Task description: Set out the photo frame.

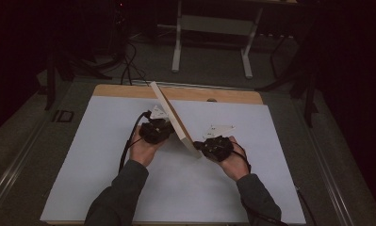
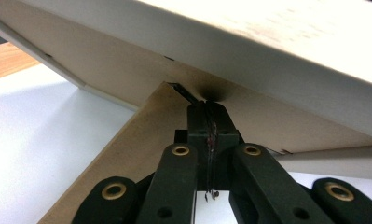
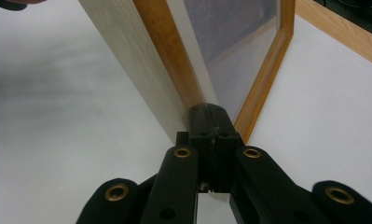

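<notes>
A light wooden picture frame [image 1: 174, 120] stands tilted on edge across the middle of the white mat [image 1: 105, 155]. My left gripper [image 1: 163, 126] is at its back, to the left of it. In the left gripper view the jaws are shut, with my left gripper [image 2: 207, 105] tip pressed where the brown fold-out stand [image 2: 127, 154] meets the frame's back [image 2: 127, 60]. My right gripper [image 1: 200, 147] is at the frame's near lower corner. My right gripper [image 3: 210, 109] is shut too, its tip against the corner of the orange-brown border [image 3: 167, 51] beside the glass [image 3: 230, 37]. Nothing shows between either pair of jaws.
The white mat covers a wooden tabletop whose bare strip [image 1: 129, 91] shows at the far edge. Beyond it stand white metal table legs [image 1: 176, 47], and dark cables [image 1: 126, 66] lie on the grey floor. Cables trail from both grippers along the person's sleeves.
</notes>
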{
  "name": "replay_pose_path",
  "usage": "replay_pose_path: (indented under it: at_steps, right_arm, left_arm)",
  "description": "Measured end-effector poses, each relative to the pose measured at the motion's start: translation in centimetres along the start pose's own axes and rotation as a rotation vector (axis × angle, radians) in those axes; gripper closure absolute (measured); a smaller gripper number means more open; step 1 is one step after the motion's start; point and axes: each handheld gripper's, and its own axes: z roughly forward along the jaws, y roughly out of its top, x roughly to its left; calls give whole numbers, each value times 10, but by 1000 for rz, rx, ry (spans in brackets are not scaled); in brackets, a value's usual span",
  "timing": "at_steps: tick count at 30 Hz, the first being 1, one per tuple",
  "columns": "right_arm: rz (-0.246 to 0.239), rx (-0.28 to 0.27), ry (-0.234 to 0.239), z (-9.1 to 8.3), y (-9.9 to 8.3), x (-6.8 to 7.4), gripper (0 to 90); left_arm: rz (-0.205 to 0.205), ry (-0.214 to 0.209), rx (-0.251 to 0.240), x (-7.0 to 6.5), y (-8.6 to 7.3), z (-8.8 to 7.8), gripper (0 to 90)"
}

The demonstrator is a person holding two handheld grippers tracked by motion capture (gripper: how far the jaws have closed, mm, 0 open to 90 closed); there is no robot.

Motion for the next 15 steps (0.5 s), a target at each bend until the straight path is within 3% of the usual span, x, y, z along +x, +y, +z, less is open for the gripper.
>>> replay_pose_path:
  at_steps: [15]
  right_arm:
    - [-47,3,29,4,7,11,898]
  left_arm:
    - [-4,1,6,0,-1,1,900]
